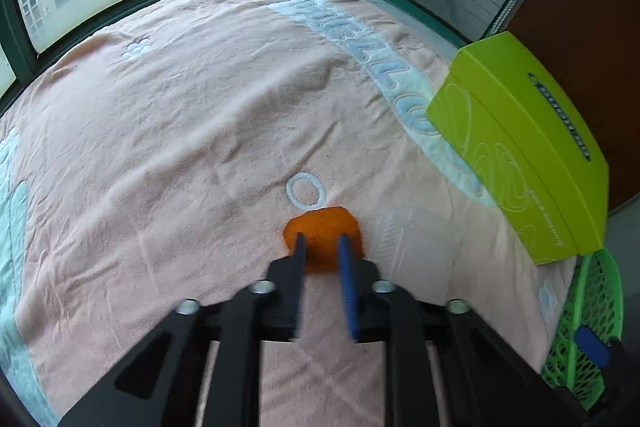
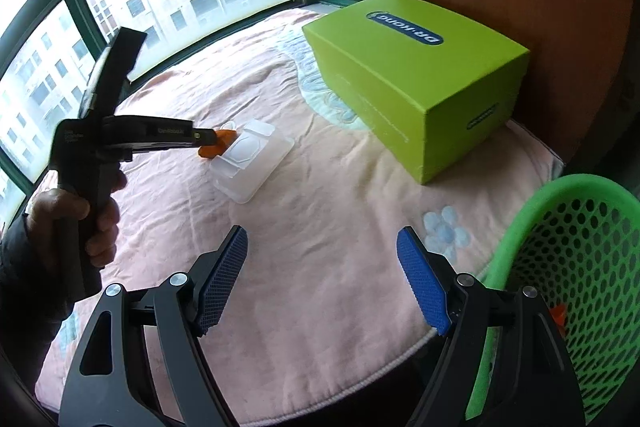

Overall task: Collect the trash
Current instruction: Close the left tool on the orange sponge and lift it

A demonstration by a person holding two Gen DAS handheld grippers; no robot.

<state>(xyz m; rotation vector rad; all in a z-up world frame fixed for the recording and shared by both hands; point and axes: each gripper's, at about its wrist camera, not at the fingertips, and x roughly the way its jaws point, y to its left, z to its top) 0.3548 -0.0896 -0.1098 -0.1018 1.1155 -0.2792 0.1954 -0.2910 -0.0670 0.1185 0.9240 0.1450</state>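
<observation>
Our left hand-held gripper [image 1: 322, 242] pinches the orange peel [image 1: 325, 227], which lies on the pink blanket [image 1: 180, 131] touching a clear plastic tray [image 2: 250, 157]. Our right hand-held gripper [image 2: 322, 281] hangs spread and empty near the green basket [image 2: 576, 267]. The hold looks shallow, on the peel's near edge only, so we judge it could slip out on the lift or drag the tray along. The basket at the blanket's edge holds at least one orange scrap [image 2: 558, 315]; the rest of its inside we cannot see. The green box [image 2: 416, 79] stays closed, contents unknown.
</observation>
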